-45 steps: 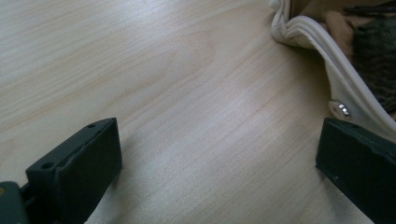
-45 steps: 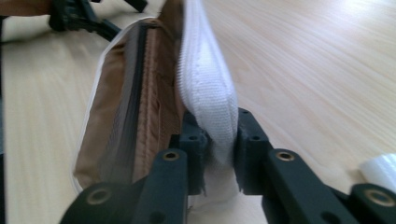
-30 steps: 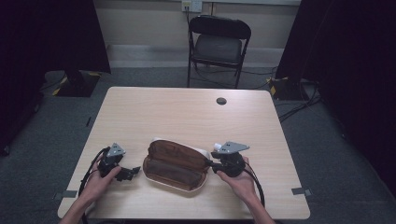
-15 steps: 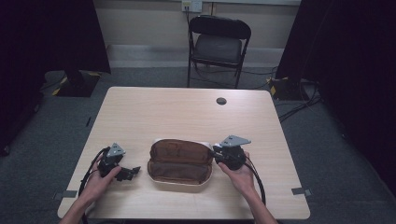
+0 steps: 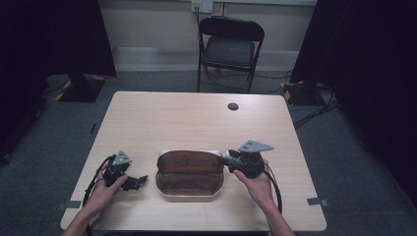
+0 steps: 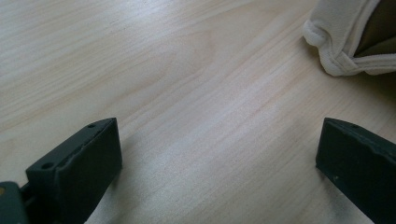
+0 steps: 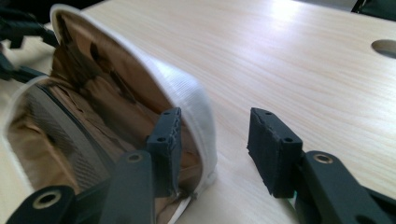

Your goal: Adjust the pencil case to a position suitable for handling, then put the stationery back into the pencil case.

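A long soft case (image 5: 189, 169), white outside and brown inside, lies open on the table (image 5: 196, 118) near its front edge. My right gripper (image 5: 227, 161) is at the case's right end. In the right gripper view its jaws (image 7: 217, 140) have just been opening. One jaw is inside the case and the other outside, with the white rim (image 7: 187, 88) between them and a gap beside the outer pad. My left gripper (image 5: 140, 181) rests on the table left of the case, open with only bare wood between its jaws (image 6: 219, 158). The case's white corner (image 6: 336, 37) lies beyond them.
A round cable hole (image 5: 233, 106) is in the table's far right part, seen too in the right gripper view (image 7: 385, 46). A black folding chair (image 5: 230, 46) stands behind the table. Dark curtains hang on both sides. Cables trail from both grippers.
The case has swung from a slant to lie straight along the table's front edge. The right gripper shifted slightly at its right end. The left gripper has stayed put.
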Demonstrator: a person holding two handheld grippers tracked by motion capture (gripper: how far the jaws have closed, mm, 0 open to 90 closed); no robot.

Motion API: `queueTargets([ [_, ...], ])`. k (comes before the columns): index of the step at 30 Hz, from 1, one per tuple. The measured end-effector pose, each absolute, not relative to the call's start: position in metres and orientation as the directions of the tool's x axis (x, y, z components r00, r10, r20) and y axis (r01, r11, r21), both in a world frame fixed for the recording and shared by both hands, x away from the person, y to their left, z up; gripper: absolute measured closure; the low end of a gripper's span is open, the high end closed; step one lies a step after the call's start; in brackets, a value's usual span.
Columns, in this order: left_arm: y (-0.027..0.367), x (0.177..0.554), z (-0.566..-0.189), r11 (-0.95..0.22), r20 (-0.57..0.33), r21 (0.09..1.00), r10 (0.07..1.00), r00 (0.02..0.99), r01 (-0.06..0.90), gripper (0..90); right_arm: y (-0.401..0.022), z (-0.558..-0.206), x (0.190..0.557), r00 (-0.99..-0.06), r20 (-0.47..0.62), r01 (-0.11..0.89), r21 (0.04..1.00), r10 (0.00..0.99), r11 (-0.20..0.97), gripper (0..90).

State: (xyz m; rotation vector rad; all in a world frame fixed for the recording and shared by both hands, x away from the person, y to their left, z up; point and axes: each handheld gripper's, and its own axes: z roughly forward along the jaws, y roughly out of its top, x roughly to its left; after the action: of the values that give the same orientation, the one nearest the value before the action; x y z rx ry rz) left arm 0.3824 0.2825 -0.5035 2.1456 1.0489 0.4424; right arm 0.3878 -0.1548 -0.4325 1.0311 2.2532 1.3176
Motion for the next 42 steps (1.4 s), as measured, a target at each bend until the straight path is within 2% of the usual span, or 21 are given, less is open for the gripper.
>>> queueTargets([
  [4, 0.283, 0.382, -0.503, -0.429, 0.001, 0.716, 0.789, 0.614, 0.551, 0.0, -0.172, -0.427, 0.385, -0.661, 0.07, 0.417, 0.862, 0.747, 0.289, 55.9],
  [8, 0.283, 0.382, -0.503, -0.431, 0.0, 0.714, 0.789, 0.615, 0.552, 0.0, -0.193, -0.438, 0.393, -0.62, 0.054, 0.451, 0.841, 0.783, 0.298, 55.1],
  [14, 0.282, 0.383, -0.504, -0.429, -0.004, 0.714, 0.788, 0.616, 0.553, 0.0, -0.208, -0.466, 0.416, -0.591, 0.05, 0.507, 0.8, 0.805, 0.321, 47.5],
  [18, 0.283, 0.384, -0.503, -0.435, 0.001, 0.713, 0.785, 0.62, 0.55, 0.0, -0.208, -0.475, 0.42, -0.593, 0.035, 0.505, 0.795, 0.805, 0.337, 42.3],
  [23, 0.283, 0.385, -0.503, -0.44, 0.003, 0.711, 0.782, 0.624, 0.548, 0.0, -0.206, -0.484, 0.424, -0.592, 0.01, 0.511, 0.778, 0.806, 0.365, 39.8],
  [25, 0.283, 0.385, -0.503, -0.44, 0.002, 0.711, 0.781, 0.624, 0.549, 0.0, -0.206, -0.486, 0.425, -0.587, 0.005, 0.517, 0.772, 0.81, 0.369, 41.2],
  [26, 0.283, 0.385, -0.503, -0.44, 0.002, 0.711, 0.781, 0.624, 0.549, 0.0, -0.206, -0.486, 0.426, -0.586, 0.016, 0.524, 0.77, 0.81, 0.364, 46.5],
  [35, 0.283, 0.383, -0.503, -0.435, -0.004, 0.712, 0.783, 0.622, 0.551, 0.0, -0.203, -0.489, 0.427, -0.593, -0.014, 0.533, 0.742, 0.805, 0.406, 52.4],
  [41, 0.283, 0.383, -0.504, -0.434, -0.003, 0.714, 0.783, 0.622, 0.55, 0.0, -0.2, -0.491, 0.425, -0.601, -0.033, 0.526, 0.736, 0.799, 0.426, 65.9],
  [42, 0.282, 0.383, -0.504, -0.429, -0.006, 0.716, 0.784, 0.62, 0.55, 0.0, -0.2, -0.491, 0.425, -0.6, -0.031, 0.528, 0.736, 0.799, 0.424, 65.8],
])
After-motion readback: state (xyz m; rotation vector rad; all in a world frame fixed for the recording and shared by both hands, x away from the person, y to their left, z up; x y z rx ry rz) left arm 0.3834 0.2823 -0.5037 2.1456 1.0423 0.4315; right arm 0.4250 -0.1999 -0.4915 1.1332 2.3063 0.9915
